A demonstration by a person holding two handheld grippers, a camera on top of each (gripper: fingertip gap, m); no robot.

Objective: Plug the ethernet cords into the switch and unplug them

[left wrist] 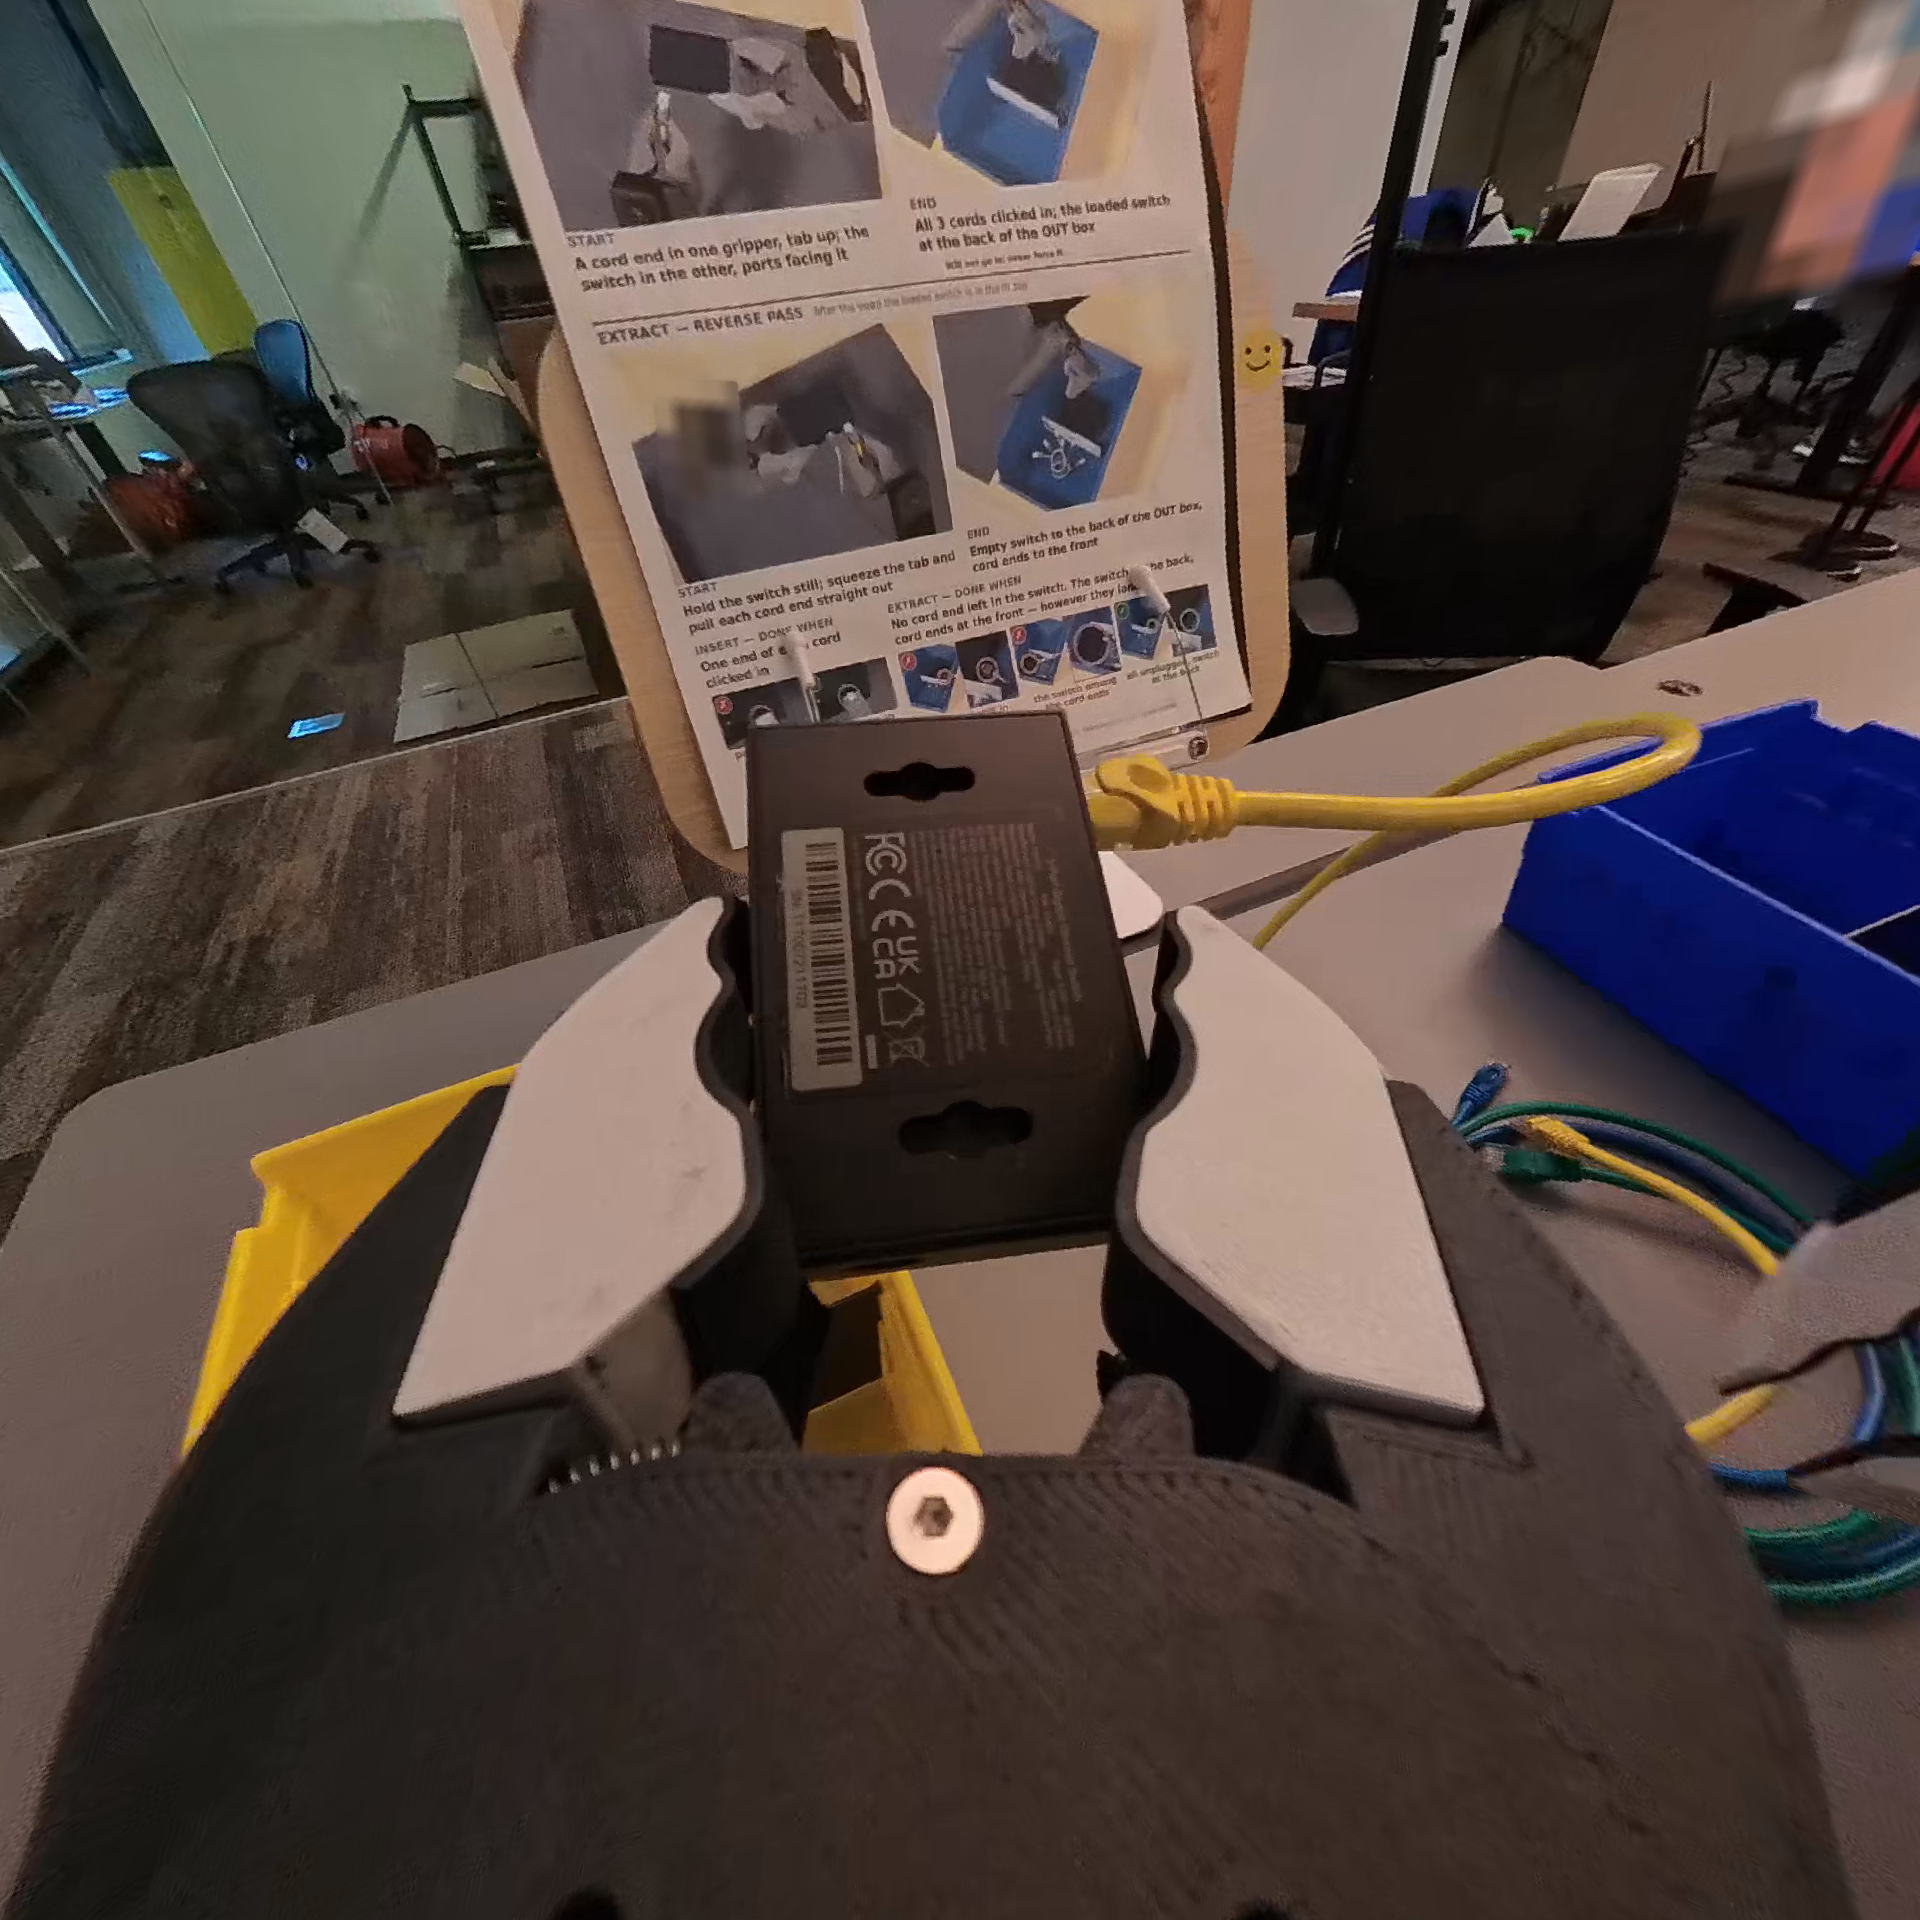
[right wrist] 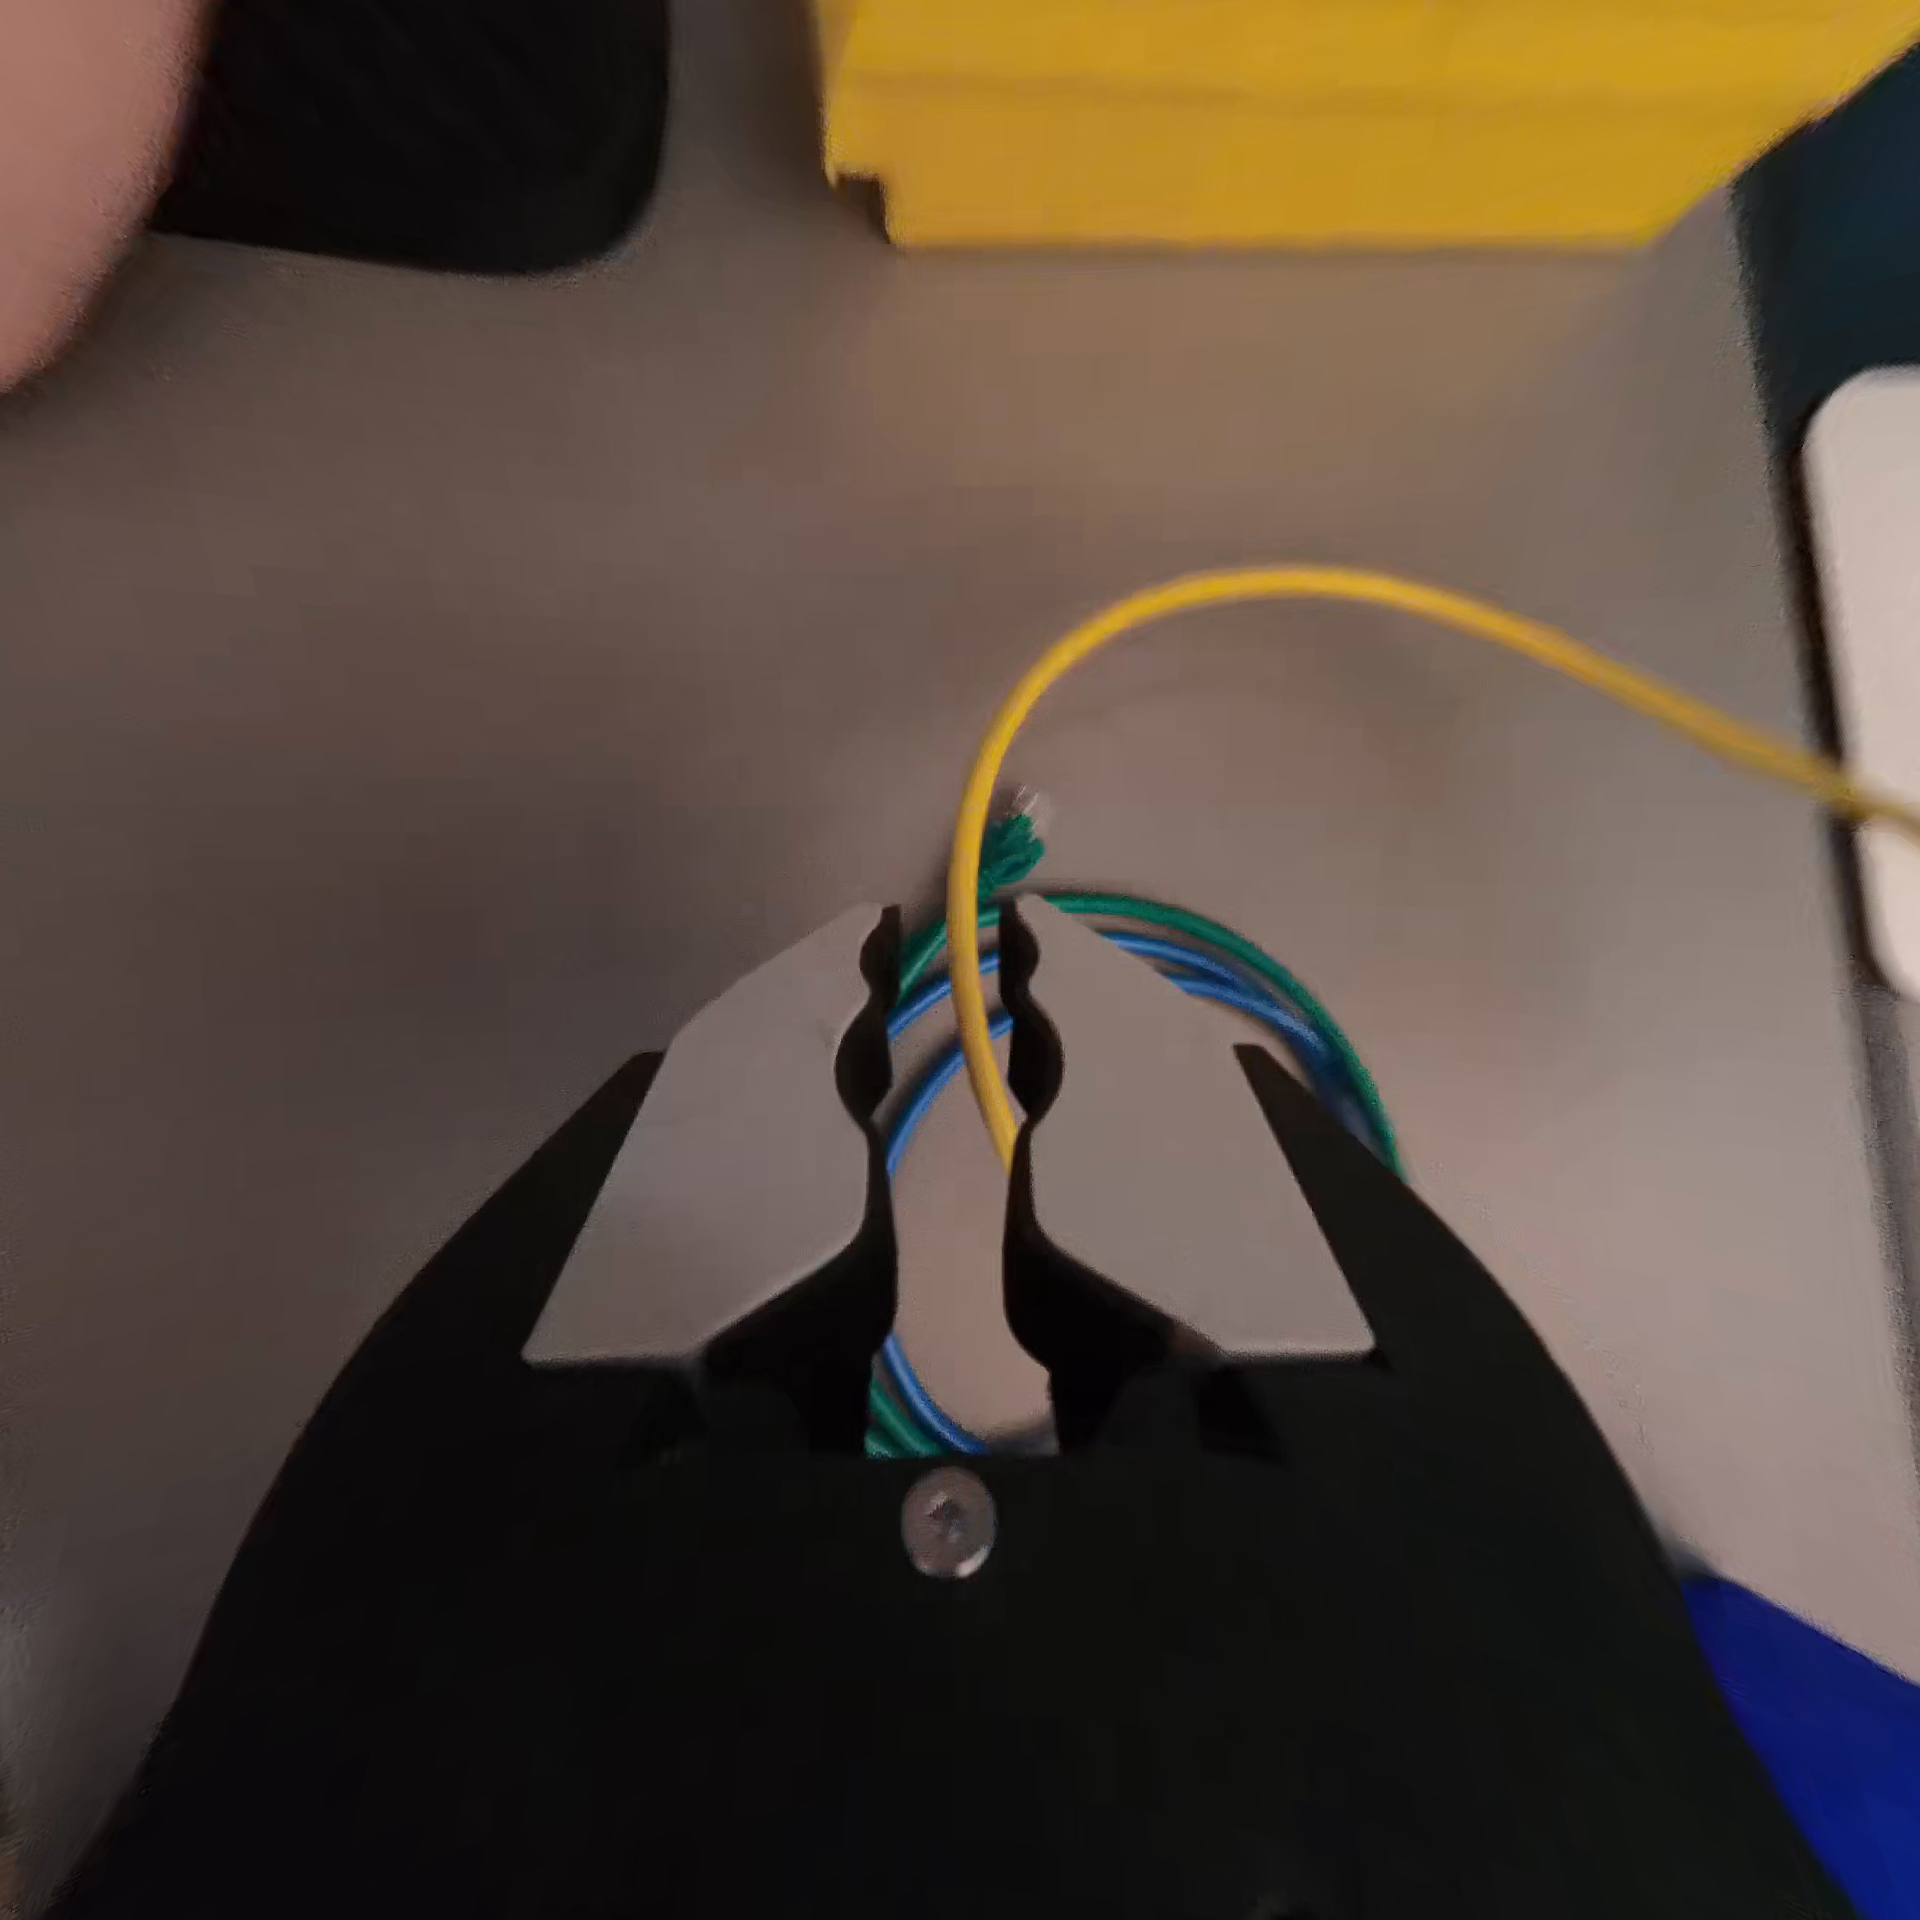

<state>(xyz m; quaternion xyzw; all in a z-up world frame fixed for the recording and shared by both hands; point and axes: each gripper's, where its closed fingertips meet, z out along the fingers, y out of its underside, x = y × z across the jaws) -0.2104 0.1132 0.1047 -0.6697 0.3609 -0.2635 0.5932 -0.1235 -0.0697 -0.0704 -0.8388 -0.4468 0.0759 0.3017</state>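
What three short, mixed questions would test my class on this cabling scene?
1. True or false: the left claw is shut on the switch.
2. Which cord is plugged into the switch? A) green cord B) yellow cord C) blue cord
3. Fill in: the right claw hangs over a bundle of loose ____ on the table.

Key: 1 true; 2 B, its yellow plug sits at the switch's right side; 3 cords, with the jaws a little apart and strands passing between them.
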